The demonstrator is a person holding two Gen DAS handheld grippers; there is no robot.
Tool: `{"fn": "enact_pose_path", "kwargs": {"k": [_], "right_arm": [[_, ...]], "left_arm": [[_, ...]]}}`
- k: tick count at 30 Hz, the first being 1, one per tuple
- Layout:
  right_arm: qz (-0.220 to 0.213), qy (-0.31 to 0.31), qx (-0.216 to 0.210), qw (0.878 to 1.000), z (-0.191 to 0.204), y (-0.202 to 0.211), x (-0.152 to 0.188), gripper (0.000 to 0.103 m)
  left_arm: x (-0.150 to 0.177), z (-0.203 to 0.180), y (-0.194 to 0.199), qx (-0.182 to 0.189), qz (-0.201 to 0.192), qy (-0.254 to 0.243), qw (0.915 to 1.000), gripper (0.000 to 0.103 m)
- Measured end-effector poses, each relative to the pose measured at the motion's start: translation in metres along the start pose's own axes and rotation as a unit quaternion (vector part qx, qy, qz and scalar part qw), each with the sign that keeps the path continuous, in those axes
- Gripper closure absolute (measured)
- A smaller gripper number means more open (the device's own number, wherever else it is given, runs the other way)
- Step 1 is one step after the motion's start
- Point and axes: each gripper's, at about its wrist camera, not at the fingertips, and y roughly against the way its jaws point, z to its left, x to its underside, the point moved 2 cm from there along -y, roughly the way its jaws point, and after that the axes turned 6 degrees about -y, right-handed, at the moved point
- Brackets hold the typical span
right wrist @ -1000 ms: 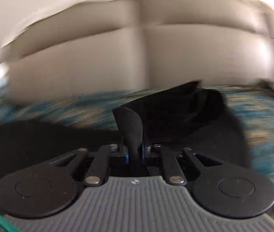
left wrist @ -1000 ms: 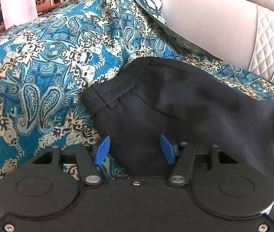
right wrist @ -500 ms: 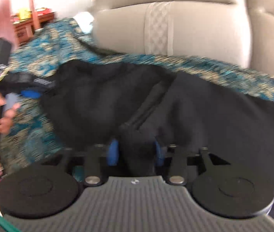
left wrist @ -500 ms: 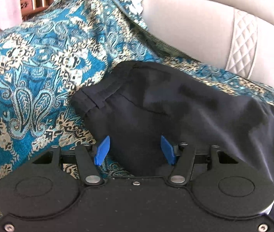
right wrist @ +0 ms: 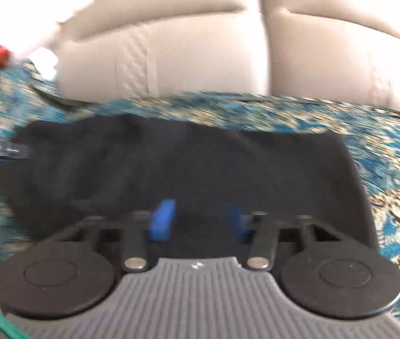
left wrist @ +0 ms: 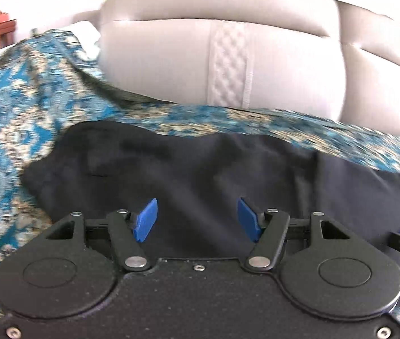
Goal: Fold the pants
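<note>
The black, thin-fabric pants point(left wrist: 200, 169) lie as a flat, wide bundle on the teal and beige paisley throw point(left wrist: 16, 118) that covers the seat of the pale grey leather sofa point(left wrist: 228, 65). In both wrist views they fill the middle, from about 9 o'clock to 3 o'clock, with the sofa back at 12 o'clock.

The left gripper point(left wrist: 197, 223) hovers over the near edge of the cloth, its blue pads point(left wrist: 146, 220) spread wide apart and holding nothing. The right gripper point(right wrist: 200, 220) is also spread, with its blue pads point(right wrist: 163, 219) over the dark fabric and no fold between them. I judge that both are held low and open at the near edge so that they can take the cloth for another fold or press it flat.

At 9 o'clock in the right view the tip of the other tool is seen beside the pants. The right view is blurred. No brand, label or writing can be read anywhere.
</note>
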Motion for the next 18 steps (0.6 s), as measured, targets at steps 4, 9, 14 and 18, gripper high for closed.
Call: {"fn": "enact_pose_path", "kwargs": {"k": [4, 9, 14, 18], "right_arm": [[-0.011, 0.042, -0.01, 0.999, 0.025, -0.003, 0.009, 0.076], [0.001, 0.093, -0.051, 0.994, 0.05, 0.004, 0.022, 0.07], [0.011, 0.05, -0.074, 0.996, 0.044, 0.011, 0.013, 0.057], [0.011, 0.057, -0.075, 0.995, 0.046, 0.01, 0.011, 0.047]], "left_arm": [[0.008, -0.027, 0.005, 0.024, 0.012, -0.014, 0.9995, 0.042], [0.016, -0.039, 0.006, 0.028, 0.023, -0.03, 0.9989, 0.042], [0.019, -0.038, 0.01, 0.023, 0.027, -0.033, 0.9988, 0.042], [0.02, -0.024, 0.006, 0.009, 0.034, -0.025, 0.9991, 0.042]]}}
